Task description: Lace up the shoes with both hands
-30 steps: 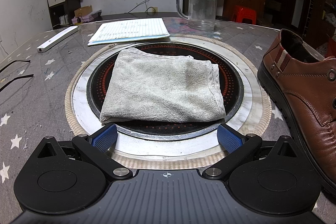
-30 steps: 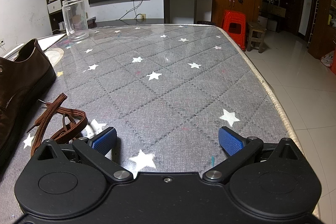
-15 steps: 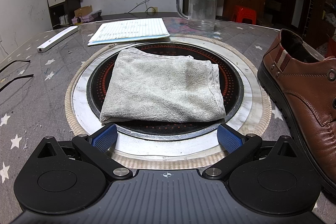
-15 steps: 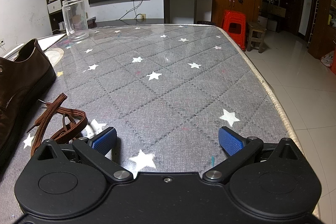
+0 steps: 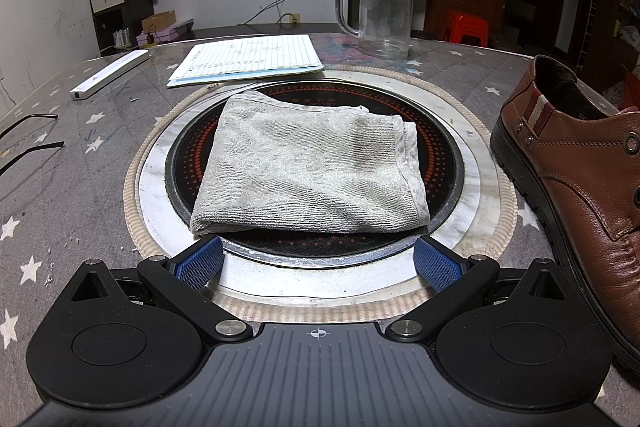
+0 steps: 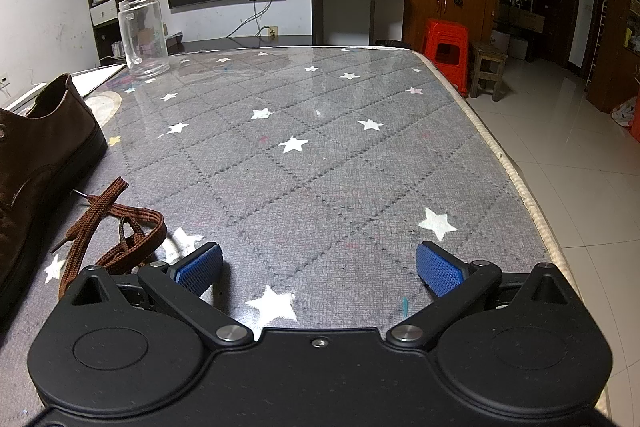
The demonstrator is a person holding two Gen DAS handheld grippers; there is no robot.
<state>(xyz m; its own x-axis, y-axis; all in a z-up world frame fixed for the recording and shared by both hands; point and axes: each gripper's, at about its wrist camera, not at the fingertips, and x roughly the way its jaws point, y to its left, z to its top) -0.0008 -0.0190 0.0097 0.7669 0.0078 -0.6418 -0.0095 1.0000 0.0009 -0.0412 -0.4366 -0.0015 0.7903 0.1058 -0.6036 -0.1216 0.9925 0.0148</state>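
1. Star-patterned grey table [image 6: 320, 155]: brown leather shoe [image 5: 580, 187] at centre, eyelets empty.
2. Left gripper [image 5: 316, 263], right gripper [image 6: 320, 269]: both spread wide, holding nothing.
3. Brown shoelace [image 6: 116, 227]: bunched beside the right gripper; a careless pinch could snag several strands.

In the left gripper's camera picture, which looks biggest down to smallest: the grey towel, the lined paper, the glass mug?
1. Grey towel.
2. Lined paper.
3. Glass mug.
The towel lies nearest the camera, which enlarges it.
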